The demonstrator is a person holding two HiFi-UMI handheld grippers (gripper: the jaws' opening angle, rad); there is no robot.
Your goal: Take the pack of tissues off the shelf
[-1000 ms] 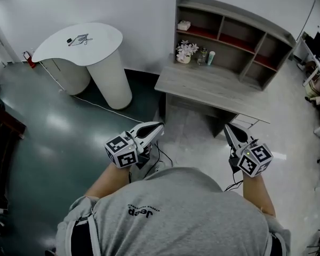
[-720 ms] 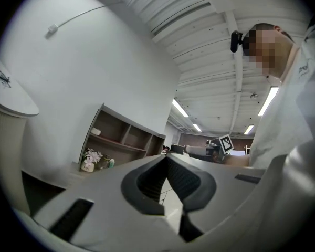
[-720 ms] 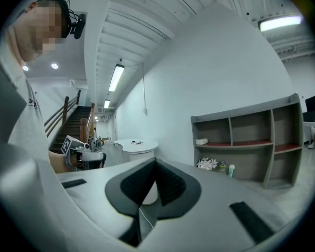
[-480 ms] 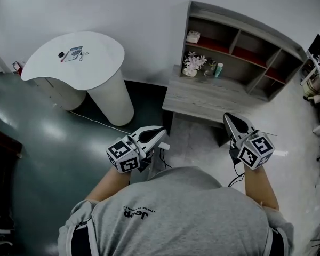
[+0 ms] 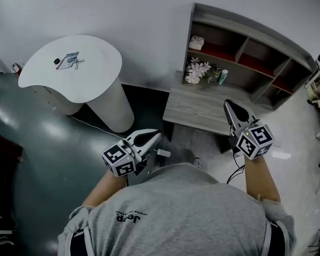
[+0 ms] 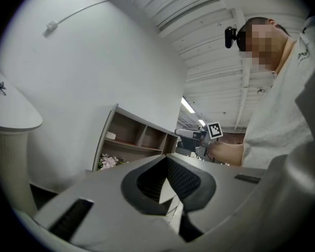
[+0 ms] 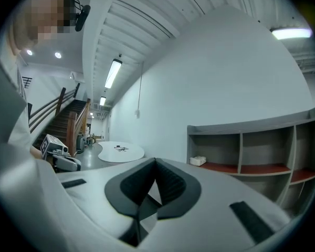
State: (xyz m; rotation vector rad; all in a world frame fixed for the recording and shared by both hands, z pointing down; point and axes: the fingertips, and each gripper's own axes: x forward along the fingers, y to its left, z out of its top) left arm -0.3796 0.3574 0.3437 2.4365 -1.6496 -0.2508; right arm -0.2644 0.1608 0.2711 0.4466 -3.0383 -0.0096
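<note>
The pack of tissues (image 5: 196, 42) sits in the shelf's (image 5: 240, 23) upper-left compartment, upper centre of frame. Probably light and soft: pinch gently across its middle. The left gripper (image 5: 159, 134) and right gripper (image 5: 227, 103) are clenched, empty.

both arms reach forward from the chest. the left forearm (image 5: 104, 184) runs up toward 1 o'clock and the right forearm (image 5: 257, 177) toward 12 o'clock. the left gripper (image 5: 156, 136) sits at about 7 o'clock from the middle of the head view, nose aimed toward 2 o'clock, jaws closed together with nothing between them. the right gripper (image 5: 228, 105) sits at about 3 o'clock, aimed toward 11 o'clock, jaws likewise together and empty.
</note>
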